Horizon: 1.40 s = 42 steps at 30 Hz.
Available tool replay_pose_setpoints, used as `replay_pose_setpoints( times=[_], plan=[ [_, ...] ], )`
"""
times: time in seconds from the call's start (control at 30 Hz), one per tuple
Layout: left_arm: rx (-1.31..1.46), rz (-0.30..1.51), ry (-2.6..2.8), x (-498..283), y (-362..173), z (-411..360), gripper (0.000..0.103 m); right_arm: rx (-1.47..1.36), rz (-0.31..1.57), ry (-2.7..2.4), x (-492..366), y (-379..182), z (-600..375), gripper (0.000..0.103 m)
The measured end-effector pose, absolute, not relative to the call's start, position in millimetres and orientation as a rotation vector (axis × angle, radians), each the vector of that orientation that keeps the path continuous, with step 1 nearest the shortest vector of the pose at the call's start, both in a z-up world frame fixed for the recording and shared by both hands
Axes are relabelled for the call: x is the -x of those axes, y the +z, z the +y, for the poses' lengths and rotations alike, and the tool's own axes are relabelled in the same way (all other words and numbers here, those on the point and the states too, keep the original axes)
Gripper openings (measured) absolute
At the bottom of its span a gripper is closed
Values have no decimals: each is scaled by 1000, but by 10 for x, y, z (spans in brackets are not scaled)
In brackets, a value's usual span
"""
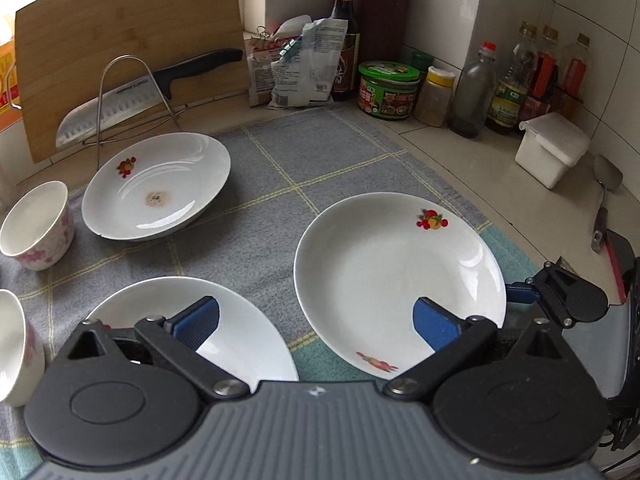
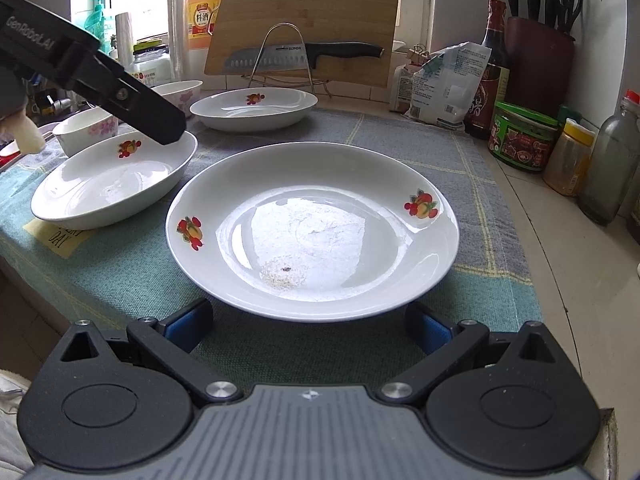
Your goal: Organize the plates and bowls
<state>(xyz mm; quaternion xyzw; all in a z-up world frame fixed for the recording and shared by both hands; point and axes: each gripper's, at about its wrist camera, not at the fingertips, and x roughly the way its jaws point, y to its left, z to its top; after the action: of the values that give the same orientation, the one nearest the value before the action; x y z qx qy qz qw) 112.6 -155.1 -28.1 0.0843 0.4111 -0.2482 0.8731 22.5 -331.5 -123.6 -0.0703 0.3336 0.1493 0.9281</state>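
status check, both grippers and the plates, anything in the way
Left gripper open, hovering between two plates. Right gripper open, at near rim of big plate, not gripping. Third plate at back by knife rack. Nothing blocking.

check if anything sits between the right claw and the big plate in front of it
Nothing visible does. The right claw is open just short of the plate, with only bare cloth between them.
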Motion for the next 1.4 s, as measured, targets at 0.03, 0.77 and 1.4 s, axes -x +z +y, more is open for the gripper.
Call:
replay_pose_setpoints(
  times=[0.03,0.77,1.4],
  plan=[
    [-188,863,-536,-1187,-299,-1583,102,143,681,300,-213,-1238,-3309,103],
    [-351,1069,-855,-2148,-715,-2196,90,131,648,276,-163,-1262,-3309,103],
    [-425,1161,-1012,-2414,-779,-2363,70,124,629,264,-181,-1277,-3308,103]
  ],
)
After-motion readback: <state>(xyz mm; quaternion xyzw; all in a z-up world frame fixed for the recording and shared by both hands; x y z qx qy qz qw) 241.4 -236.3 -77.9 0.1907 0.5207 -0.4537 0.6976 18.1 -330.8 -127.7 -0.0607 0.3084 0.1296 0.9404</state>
